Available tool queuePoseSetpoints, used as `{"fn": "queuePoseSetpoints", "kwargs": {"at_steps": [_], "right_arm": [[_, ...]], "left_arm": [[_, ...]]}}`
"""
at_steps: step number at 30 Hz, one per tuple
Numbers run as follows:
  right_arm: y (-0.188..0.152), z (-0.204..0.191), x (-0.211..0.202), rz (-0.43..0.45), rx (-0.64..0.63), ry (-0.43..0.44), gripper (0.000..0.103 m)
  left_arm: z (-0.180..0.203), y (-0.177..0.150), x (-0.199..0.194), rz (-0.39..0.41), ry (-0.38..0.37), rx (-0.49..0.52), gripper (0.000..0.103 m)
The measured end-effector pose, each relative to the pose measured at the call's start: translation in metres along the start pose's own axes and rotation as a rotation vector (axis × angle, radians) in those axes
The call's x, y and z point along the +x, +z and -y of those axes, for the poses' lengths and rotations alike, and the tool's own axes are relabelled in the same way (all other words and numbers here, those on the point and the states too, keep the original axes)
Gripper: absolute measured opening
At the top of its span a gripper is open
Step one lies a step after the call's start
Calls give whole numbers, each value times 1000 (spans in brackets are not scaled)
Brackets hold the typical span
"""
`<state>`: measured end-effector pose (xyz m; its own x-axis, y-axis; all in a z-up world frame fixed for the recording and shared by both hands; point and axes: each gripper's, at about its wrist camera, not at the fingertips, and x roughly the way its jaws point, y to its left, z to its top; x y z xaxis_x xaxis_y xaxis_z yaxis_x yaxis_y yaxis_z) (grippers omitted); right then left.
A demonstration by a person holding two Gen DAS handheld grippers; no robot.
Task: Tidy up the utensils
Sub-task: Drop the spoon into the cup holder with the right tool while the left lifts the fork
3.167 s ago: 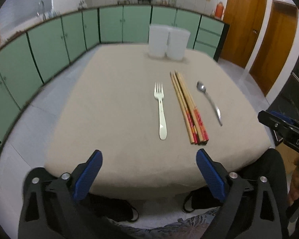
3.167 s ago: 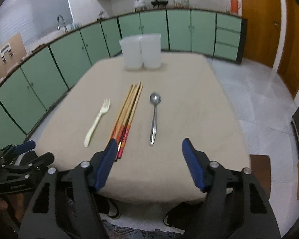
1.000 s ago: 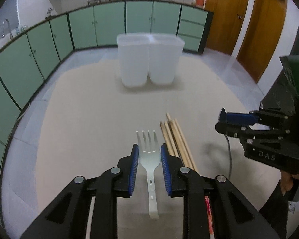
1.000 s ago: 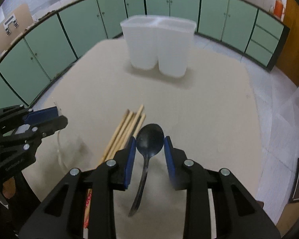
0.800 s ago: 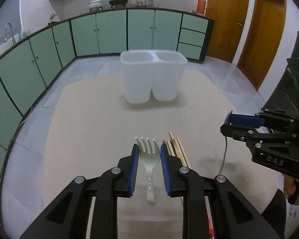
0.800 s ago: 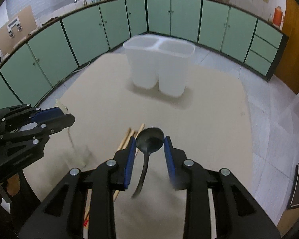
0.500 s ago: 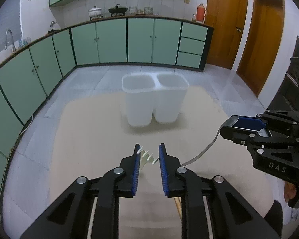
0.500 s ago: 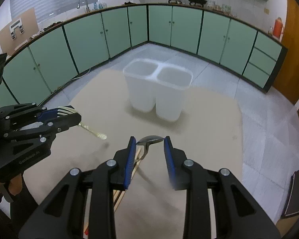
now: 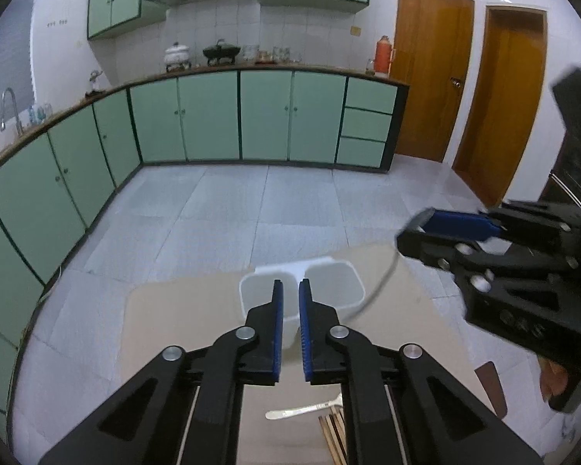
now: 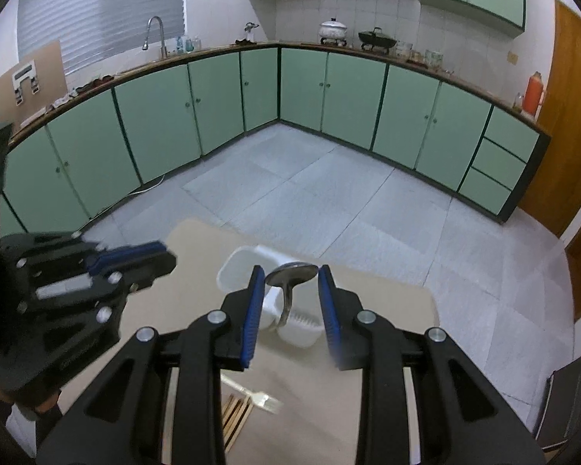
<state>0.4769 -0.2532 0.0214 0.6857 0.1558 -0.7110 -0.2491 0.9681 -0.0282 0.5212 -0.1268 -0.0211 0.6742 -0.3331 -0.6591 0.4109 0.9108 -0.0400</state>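
Note:
My left gripper (image 9: 288, 285) is shut with nothing between its blue pads, high above the beige table (image 9: 174, 310). The pale fork (image 9: 306, 410) lies on the table below it, next to the wooden chopsticks (image 9: 333, 434). My right gripper (image 10: 290, 269) is shut on the bowl of the metal spoon (image 10: 286, 306), whose handle hangs down towards the white two-compartment container (image 10: 236, 267). In the left wrist view the right gripper (image 9: 410, 232) is at the right, with the spoon's handle (image 9: 385, 277) curving down beside the container (image 9: 251, 283). The left gripper (image 10: 166, 257) shows at the left of the right wrist view.
The table's far edge lies just behind the container, with grey tiled floor (image 9: 271, 213) beyond. Green cabinets (image 9: 213, 116) line the walls. Two wooden doors (image 9: 426, 77) stand at the right. The fork (image 10: 251, 393) and chopsticks (image 10: 234, 414) lie near the table's near side.
Both grippers have risen and moved towards the container. The fork has left the left gripper and now lies on the table, and the left jaws have closed. The right gripper still holds the spoon.

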Motion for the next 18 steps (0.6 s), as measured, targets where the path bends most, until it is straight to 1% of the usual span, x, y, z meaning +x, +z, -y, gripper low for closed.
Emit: {"fn": "queuePoseSetpoints", "kwargs": {"at_steps": [2, 5, 7, 9, 12, 18], "right_arm": [[5, 3, 4, 7, -6, -14, 27], [6, 10, 14, 7, 4, -26, 27], [5, 14, 20, 6, 2, -40, 27], [4, 15, 28, 6, -14, -64, 27], [4, 19, 38, 3, -11, -71, 27], [5, 25, 53, -3, 5, -79, 27]], "left_arm": [[0, -6, 1, 8, -11, 5, 8], [4, -28, 9, -5, -23, 21, 8], [8, -45, 15, -16, -18, 39, 8], [7, -63, 23, -38, -24, 33, 8], [3, -80, 31, -64, -31, 22, 8], [-3, -95, 44, -80, -44, 8, 8]]}}
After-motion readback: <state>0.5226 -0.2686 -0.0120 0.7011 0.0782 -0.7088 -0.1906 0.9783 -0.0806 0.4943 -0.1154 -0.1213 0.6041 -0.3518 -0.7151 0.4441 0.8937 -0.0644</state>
